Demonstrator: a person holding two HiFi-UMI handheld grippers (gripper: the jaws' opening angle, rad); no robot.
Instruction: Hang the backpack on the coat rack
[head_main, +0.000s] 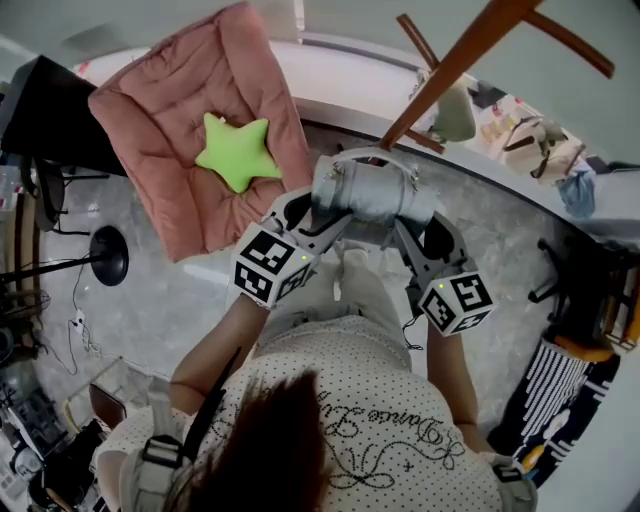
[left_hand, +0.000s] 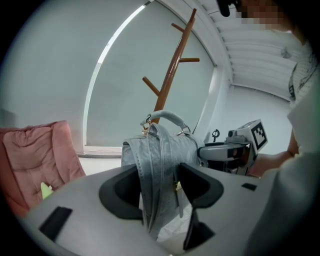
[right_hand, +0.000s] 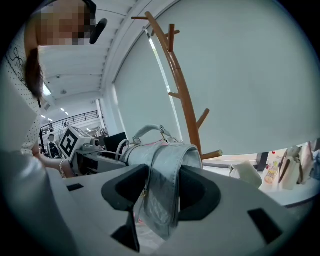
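A grey backpack (head_main: 370, 190) with a top handle hangs in the air between both grippers, just before the slanting brown pole of the wooden coat rack (head_main: 460, 60). My left gripper (head_main: 300, 225) is shut on the backpack's left side, where its straps (left_hand: 157, 170) fill the jaws. On the other side my right gripper (head_main: 420, 235) is shut on the bag's flank (right_hand: 162, 165). In the left gripper view the coat rack (left_hand: 172, 70) rises behind the bag with bare pegs. In the right gripper view the coat rack (right_hand: 182, 90) stands close behind the bag too.
A pink cushion (head_main: 200, 110) with a green star pillow (head_main: 235, 150) lies at the upper left. A black lamp base (head_main: 108, 255) with cables sits on the floor at left. A white ledge (head_main: 520, 130) with small items curves at right, above a black chair (head_main: 590, 290).
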